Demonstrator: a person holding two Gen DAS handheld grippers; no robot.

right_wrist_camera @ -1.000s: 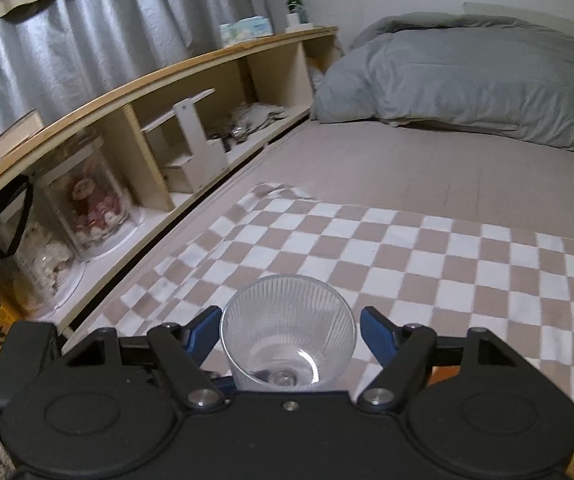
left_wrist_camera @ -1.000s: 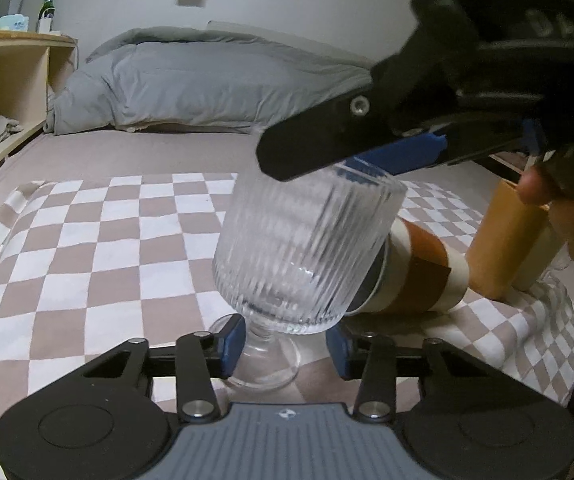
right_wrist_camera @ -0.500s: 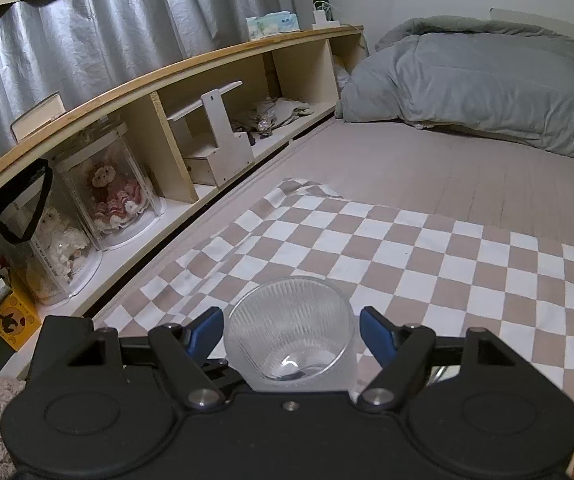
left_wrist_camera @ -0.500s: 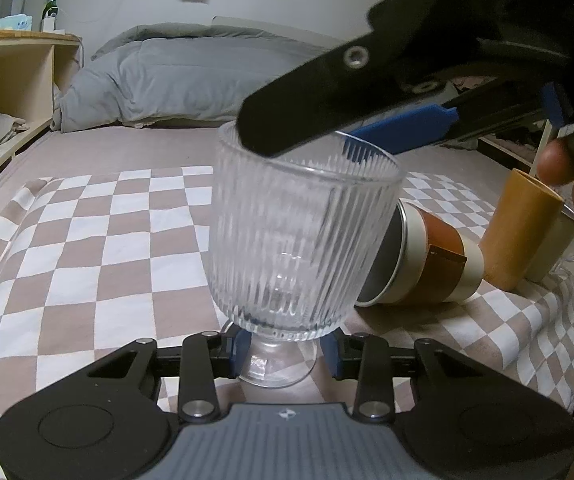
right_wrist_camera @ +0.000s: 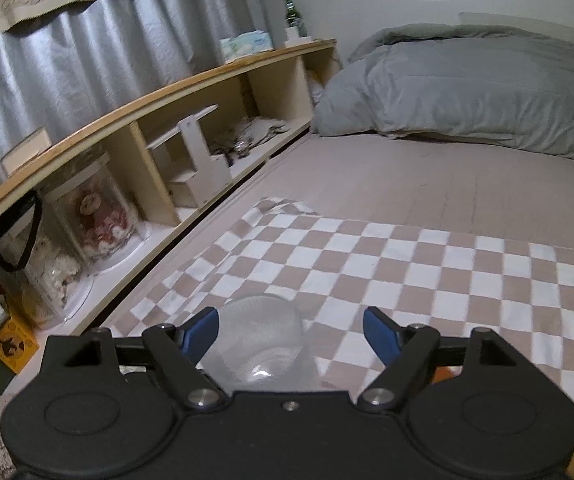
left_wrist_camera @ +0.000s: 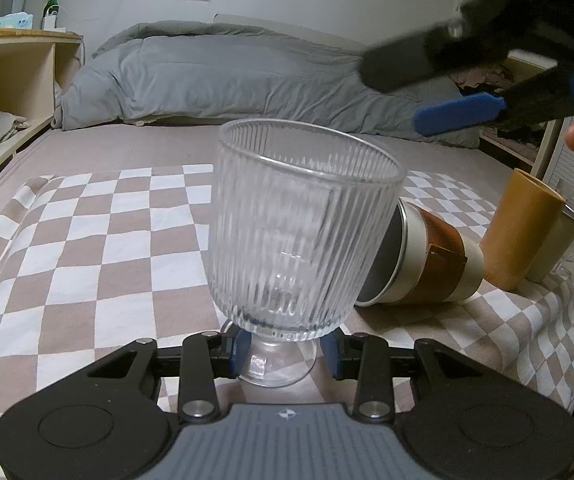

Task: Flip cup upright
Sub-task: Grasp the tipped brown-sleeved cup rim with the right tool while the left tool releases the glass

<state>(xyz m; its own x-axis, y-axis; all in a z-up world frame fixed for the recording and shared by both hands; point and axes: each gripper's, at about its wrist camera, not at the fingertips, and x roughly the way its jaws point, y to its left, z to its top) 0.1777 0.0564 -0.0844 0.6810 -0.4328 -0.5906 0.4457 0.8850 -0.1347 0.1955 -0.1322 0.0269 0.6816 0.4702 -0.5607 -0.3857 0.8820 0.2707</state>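
A ribbed clear glass goblet stands upright on the checkered cloth, mouth up. My left gripper has its blue pads on either side of the goblet's stem, close around it. My right gripper is open; in the left wrist view it hangs blurred at the upper right, above and clear of the goblet's rim. The goblet shows blurred below it in the right wrist view.
A brown and cream cup lies on its side just right of the goblet. A tall mustard tumbler and a clear mug stand further right. A grey duvet lies behind; wooden shelves run along the left.
The right gripper let go of the goblet's rim, opened and lifted away up and to the right. The goblet went from tilted to upright, with the left gripper staying at its stem.
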